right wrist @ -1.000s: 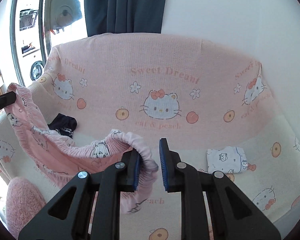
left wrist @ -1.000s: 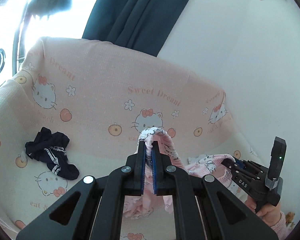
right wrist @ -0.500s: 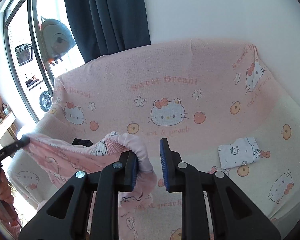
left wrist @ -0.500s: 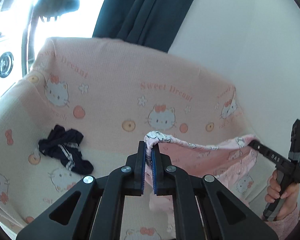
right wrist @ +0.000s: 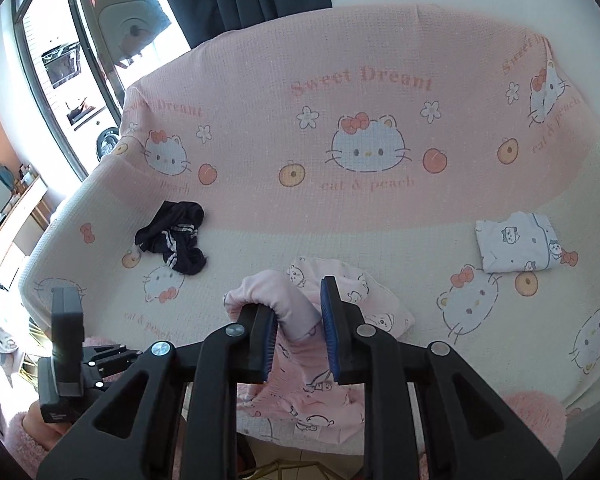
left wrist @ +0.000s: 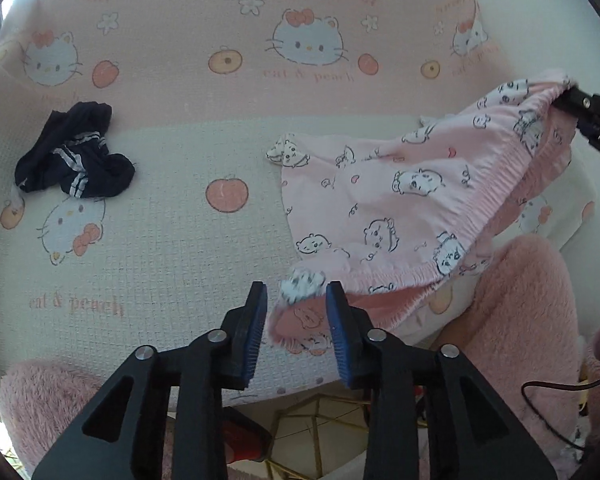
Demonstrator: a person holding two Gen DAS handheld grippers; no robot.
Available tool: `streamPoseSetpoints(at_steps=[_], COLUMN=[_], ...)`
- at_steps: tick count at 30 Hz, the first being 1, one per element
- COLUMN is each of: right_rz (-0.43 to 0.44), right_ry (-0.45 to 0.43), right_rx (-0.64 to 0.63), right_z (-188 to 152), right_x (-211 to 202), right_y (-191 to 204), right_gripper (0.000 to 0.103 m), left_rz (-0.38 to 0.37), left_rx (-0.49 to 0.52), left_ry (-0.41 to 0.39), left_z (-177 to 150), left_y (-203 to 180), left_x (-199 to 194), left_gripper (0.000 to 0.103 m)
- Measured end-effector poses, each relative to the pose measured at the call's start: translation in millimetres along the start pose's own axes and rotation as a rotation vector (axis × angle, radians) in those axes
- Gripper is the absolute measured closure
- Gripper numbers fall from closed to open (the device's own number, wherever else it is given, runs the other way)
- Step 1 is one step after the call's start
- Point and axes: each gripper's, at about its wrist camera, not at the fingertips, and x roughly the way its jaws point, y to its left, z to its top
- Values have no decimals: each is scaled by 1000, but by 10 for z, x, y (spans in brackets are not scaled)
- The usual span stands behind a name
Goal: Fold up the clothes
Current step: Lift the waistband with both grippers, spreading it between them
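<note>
Sofa cover (right wrist: 380, 240) holds a folded white garment (right wrist: 516, 246) only the right view shows; left hand-held gripper (left wrist: 296, 300) opening beside pink shorts (left wrist: 400, 200); right hand-held gripper (right wrist: 298, 312) pinching them.

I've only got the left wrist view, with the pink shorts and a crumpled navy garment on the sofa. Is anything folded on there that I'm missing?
Observer: Yes. A folded white printed garment lies on the sofa cover, to the right of the pink shorts and apart from them.
Operator: How does the right gripper have the shorts?
Observer: The waistband is looped over one of the right gripper's fingers. I can't tell whether the other finger presses it.
</note>
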Motion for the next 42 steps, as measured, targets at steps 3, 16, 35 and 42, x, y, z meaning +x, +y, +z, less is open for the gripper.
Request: streamPoseSetpoints(at_steps=[3,16,35,42], right_rz=[-6,69,110,129], right_ry=[22,55,314,350], right_rx=[7,-3,-67,-115], right_z=[-54,-140,-778,-1094], right_x=[32,-12,744,870], right_y=[-60,9,277,599], right_gripper=[82,82,64,62], left_rz=[-58,-196,-230,-237], left_rx=[48,62,-200,-210], left_ry=[-43,-72,-403,-453], left_z=[14,310,702,674], left_y=[-152,-492,90,29], left_x=[-85,129,-1194,-1448], left_gripper=[59,62,98,98])
